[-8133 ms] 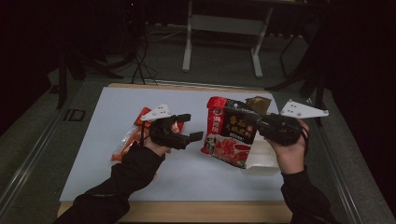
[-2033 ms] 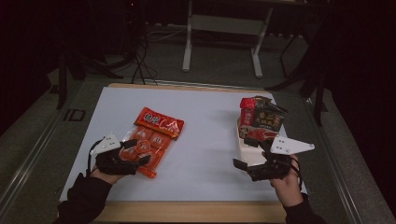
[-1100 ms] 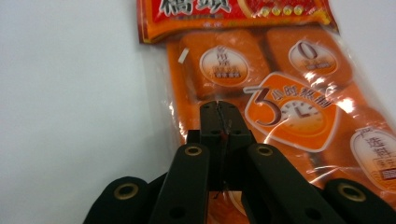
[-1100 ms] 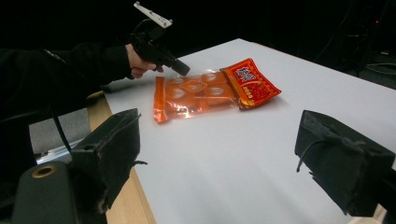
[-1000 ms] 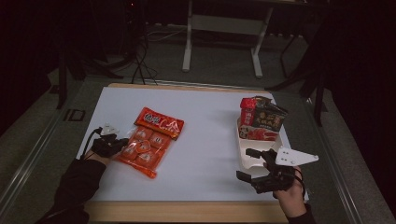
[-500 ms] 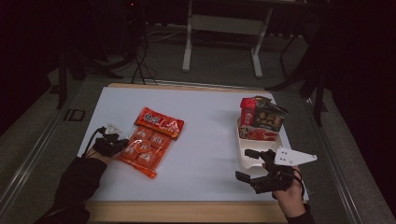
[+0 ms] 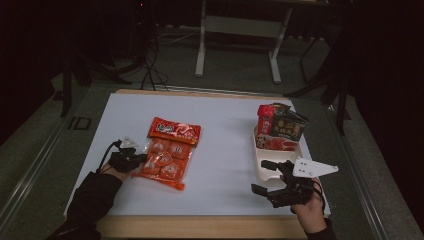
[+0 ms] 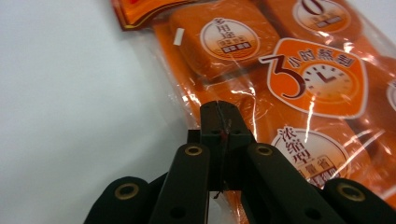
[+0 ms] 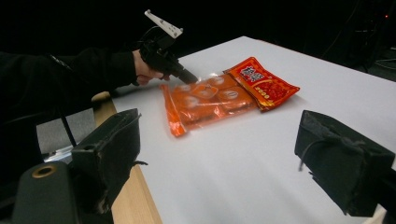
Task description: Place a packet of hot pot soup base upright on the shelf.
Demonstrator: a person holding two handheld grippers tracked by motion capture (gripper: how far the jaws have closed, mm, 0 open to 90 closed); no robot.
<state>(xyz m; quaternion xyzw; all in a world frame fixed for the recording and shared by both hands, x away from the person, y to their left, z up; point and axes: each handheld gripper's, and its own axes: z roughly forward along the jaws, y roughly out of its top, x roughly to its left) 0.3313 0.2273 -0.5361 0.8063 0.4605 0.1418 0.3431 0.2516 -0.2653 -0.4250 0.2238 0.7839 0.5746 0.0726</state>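
While the left tool point(image 8: 219, 133) pinches the orange packet's point(image 7: 167, 155) soft, slippery film edge, the right tool point(image 7: 269, 176) hovers with jaws apart.

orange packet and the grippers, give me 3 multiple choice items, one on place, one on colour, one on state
1. Where does the orange packet lie?
A. left part of the white table top
B. in the white tray
C. on the floor

2. What colour is the packet's header?
A. blue
B. red
C. green

3. How do the left gripper's jaws stand?
A. wide open
B. shut at the packet's edge
C. holding a cup

Answers: 1 A, the high view shows it left of centre. 2 B, its far end is red. 3 B, the left gripper view shows the jaws pressed together; the right gripper is open.
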